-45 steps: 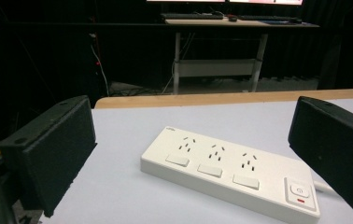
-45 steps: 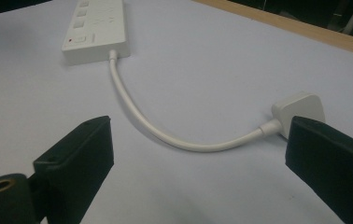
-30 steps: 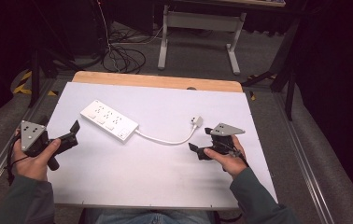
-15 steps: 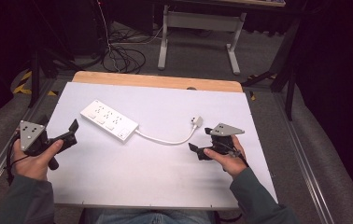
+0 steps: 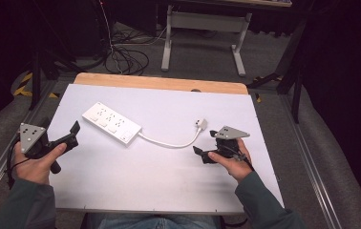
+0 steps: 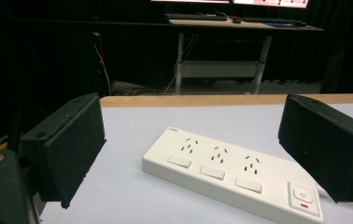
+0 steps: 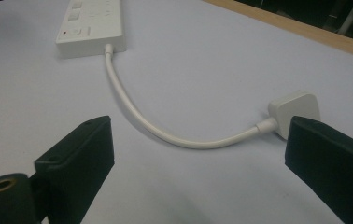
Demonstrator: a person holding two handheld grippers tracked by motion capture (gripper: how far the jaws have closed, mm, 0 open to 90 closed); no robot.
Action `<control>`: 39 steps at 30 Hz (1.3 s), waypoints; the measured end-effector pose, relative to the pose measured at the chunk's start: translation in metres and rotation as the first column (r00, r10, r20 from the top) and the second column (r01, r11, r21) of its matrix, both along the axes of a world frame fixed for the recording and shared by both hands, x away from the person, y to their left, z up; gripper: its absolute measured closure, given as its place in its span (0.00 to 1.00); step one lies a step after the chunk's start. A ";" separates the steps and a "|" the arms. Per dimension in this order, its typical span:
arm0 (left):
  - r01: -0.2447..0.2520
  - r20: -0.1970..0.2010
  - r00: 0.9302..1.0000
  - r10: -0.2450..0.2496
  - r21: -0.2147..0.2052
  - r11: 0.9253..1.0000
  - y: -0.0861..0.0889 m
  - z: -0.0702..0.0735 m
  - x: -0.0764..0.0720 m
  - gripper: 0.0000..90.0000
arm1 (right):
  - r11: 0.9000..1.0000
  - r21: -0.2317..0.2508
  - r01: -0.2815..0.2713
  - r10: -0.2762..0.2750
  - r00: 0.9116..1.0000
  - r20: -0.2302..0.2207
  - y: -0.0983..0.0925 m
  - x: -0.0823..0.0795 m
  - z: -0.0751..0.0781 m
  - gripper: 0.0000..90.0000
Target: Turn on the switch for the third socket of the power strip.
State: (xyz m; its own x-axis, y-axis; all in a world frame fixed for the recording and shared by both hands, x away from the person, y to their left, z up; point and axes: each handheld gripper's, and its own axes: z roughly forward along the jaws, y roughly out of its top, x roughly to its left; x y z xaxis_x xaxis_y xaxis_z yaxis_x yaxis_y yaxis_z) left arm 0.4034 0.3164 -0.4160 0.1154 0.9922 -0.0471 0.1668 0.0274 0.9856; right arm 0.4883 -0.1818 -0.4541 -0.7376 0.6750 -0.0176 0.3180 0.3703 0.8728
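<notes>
dark room all around, cables on the grey floor behind, and a matte white table top (image 5: 121, 186) with a strip of bare wood along its far edge. on it lies a white plastic power strip (image 5: 111, 123), a long flat block with rounded corners, three socket groups each with its own rocker switch, and a master button at one end. a smooth white cord (image 5: 169, 143) curves out of that end to a chunky square plug (image 5: 201, 124) lying flat near the right side.

left gripper (image 5: 69, 135) is wide open, black foam-padded jaws with nothing between them, though they've just been closing a touch. it sits at the table's left edge, pointing at the strip, close but not touching. the left hand (image 5: 37, 162) wraps the handle, forearm coming in from the bottom.

right gripper (image 5: 206, 151) is spread open too, holding nothing, jaws aimed over the cord's curve, with the plug just beyond one pad. the right hand (image 5: 233, 160) rests low on the table.
</notes>
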 end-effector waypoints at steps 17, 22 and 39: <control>-0.016 -0.023 1.000 0.016 -0.003 1.000 0.002 0.000 0.000 0.21 | 1.000 0.006 0.003 -0.003 1.000 -0.003 -0.001 0.000 0.001 0.10; -0.002 -0.025 1.000 0.002 -0.002 1.000 0.001 0.000 0.000 0.31 | 1.000 0.005 0.002 -0.002 1.000 -0.005 -0.001 0.000 0.000 0.10; 0.015 -0.052 0.999 -0.016 -0.005 1.000 0.003 -0.002 0.006 0.64 | 1.000 0.002 0.001 -0.001 1.000 -0.001 0.000 -0.001 0.000 0.10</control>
State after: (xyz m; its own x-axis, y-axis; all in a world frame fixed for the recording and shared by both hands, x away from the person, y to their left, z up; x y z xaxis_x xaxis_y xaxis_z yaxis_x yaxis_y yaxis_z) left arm 0.4097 0.3196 -0.4182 0.1279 0.9901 -0.0584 0.2181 0.0293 0.9755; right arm 0.4877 -0.1822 -0.4536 -0.7369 0.6758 -0.0152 0.3197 0.3683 0.8730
